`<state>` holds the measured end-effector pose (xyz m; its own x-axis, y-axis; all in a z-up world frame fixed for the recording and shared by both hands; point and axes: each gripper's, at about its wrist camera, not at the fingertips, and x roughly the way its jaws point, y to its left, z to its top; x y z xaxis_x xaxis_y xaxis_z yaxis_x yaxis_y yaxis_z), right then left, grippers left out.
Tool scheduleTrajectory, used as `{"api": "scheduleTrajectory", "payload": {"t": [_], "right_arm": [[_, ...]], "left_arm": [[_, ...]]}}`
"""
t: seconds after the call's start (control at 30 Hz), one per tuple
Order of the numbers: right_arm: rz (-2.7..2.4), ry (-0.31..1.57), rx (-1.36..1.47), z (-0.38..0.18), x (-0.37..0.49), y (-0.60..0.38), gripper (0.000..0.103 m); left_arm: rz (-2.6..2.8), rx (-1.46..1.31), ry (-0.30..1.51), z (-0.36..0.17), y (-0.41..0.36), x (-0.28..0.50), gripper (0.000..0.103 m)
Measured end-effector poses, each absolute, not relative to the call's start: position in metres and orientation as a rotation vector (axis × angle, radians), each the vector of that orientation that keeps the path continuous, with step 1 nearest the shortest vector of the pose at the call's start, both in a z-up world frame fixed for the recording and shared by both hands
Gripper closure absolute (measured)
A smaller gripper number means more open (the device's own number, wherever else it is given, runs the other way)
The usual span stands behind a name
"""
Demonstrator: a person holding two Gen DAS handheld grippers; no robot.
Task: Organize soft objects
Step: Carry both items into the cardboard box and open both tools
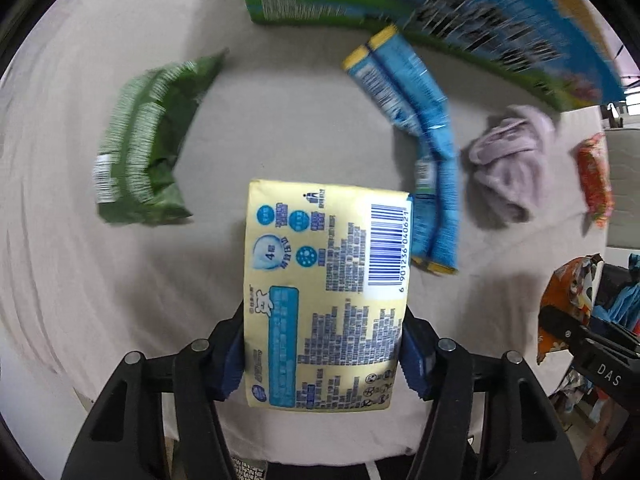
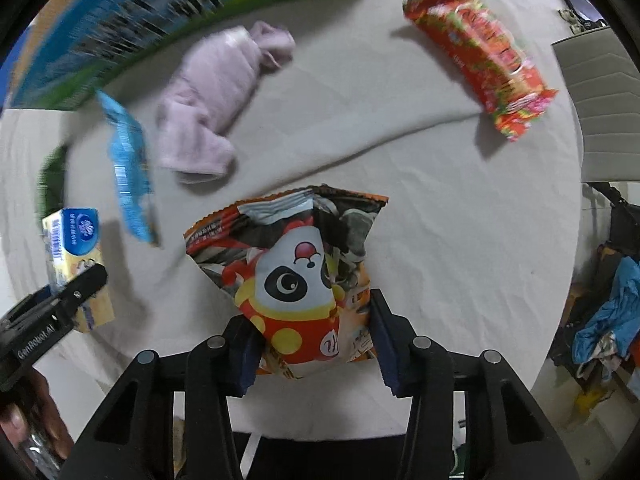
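My left gripper (image 1: 322,344) is shut on a yellow tissue pack (image 1: 326,292), barcode side up, held above the table; the pack also shows at the left of the right wrist view (image 2: 76,268). My right gripper (image 2: 314,340) is shut on an orange snack bag with a panda print (image 2: 296,276); the bag also shows at the right edge of the left wrist view (image 1: 568,300). On the white cloth lie a green packet (image 1: 140,148), a blue packet (image 1: 420,140), a crumpled lilac cloth (image 2: 216,104) and a red snack packet (image 2: 484,60).
A large green and blue cardboard box (image 1: 400,4) stands at the far side of the table (image 1: 280,120). A grey chair (image 2: 600,112) stands to the right, with clothes (image 2: 604,320) piled on the floor beyond the table edge.
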<state>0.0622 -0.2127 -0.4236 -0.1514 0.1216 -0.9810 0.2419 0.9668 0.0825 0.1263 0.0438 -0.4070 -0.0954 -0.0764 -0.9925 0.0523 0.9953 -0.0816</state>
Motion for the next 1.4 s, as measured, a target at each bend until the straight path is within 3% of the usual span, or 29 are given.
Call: {"api": "scheduleTrajectory", "payload": {"t": [0.27, 0.57, 0.8, 1.07, 1.4], "right_arm": [[-0.023, 1.562, 0.338, -0.343, 0.084, -0.217, 0.053], [0.031, 1.409, 0.3, -0.245, 0.192, -0.242, 0.053], [0.026, 1.432, 0.275, -0.24, 0.292, -0.246, 0.053], [0.015, 1.539, 0.231, -0.323, 0.384, -0.26, 0.053], [0.035, 1.615, 0.222, -0.393, 0.439, -0.255, 0.053]], "left_arm": [[-0.228, -0.063, 1.476, -0.297, 0.028, 0.126, 0.043], [-0.282, -0.047, 1.353, -0.217, -0.003, 0.229, 0.043], [-0.321, -0.159, 1.482, -0.243, -0.011, 0.321, 0.042], [-0.295, -0.227, 1.609, -0.31, -0.03, 0.41, 0.042], [-0.29, -0.233, 1.703, -0.361, -0.049, 0.458, 0.042]]}}
